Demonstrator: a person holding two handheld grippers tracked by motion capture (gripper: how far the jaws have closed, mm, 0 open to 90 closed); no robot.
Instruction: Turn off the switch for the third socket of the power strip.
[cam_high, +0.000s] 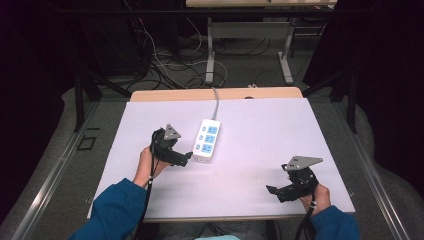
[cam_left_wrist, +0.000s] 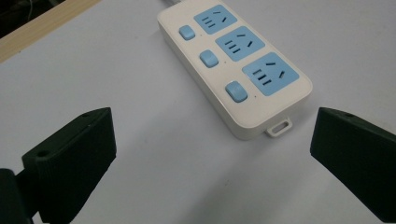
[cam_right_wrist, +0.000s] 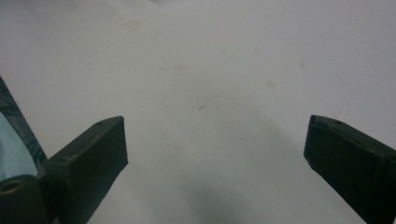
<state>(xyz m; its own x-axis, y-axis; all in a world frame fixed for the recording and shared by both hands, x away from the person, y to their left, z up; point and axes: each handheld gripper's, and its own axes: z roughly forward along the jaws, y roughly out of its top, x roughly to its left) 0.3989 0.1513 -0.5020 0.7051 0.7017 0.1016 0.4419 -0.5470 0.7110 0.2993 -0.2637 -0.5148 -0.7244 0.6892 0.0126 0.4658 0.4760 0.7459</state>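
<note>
Work seems not begun: the power strip (cam_left_wrist: 233, 65) lies untouched near the table's (cam_high: 300, 130) far edge, left gripper (cam_left_wrist: 210, 158) just beside it, jaws wide; right gripper (cam_right_wrist: 215, 158) wide too, by the near right corner.

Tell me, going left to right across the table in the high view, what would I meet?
Left gripper → power strip → right gripper, all on the white table.

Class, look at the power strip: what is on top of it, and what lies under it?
On the power strip: three blue sockets, three blue switches, nothing plugged in. It lies on the white table; its underside is hidden.
</note>
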